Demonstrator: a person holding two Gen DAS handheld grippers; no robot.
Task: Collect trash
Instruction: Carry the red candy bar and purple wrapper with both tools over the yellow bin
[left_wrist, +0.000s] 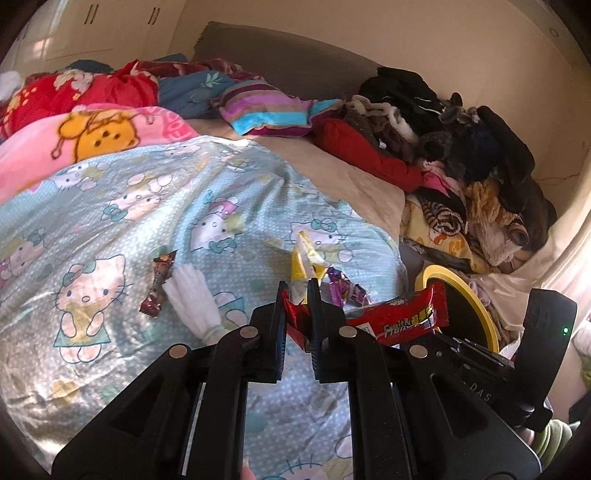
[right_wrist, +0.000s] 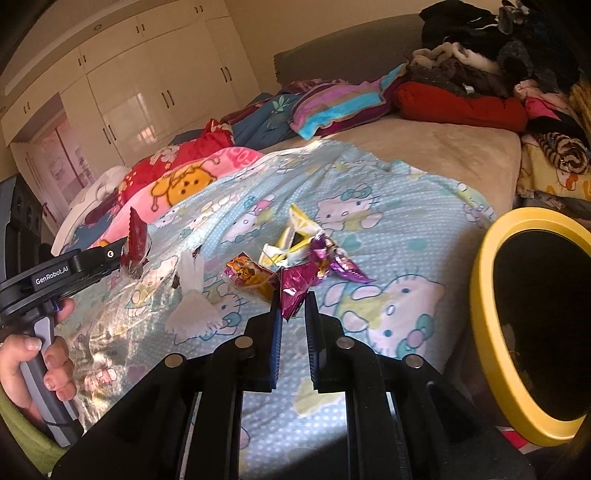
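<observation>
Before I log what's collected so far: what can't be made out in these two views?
- Bin: its inside is black in the right wrist view and blocked by the red wrapper in the left.
- Red wrapper's print: partly hidden behind the left tongs.
- Magenta wrapper in the right tongs: crumpled, with no label visible.

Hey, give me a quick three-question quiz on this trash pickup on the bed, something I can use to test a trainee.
1. True or false: the left gripper is shut on a red snack wrapper.
2. What does the right gripper hold? A) a tin can B) a magenta foil wrapper C) a banana peel
3. Fill in: the rim of the bin beside the bed is coloured ____.

Key: 1 true; 2 B; 3 yellow.
</observation>
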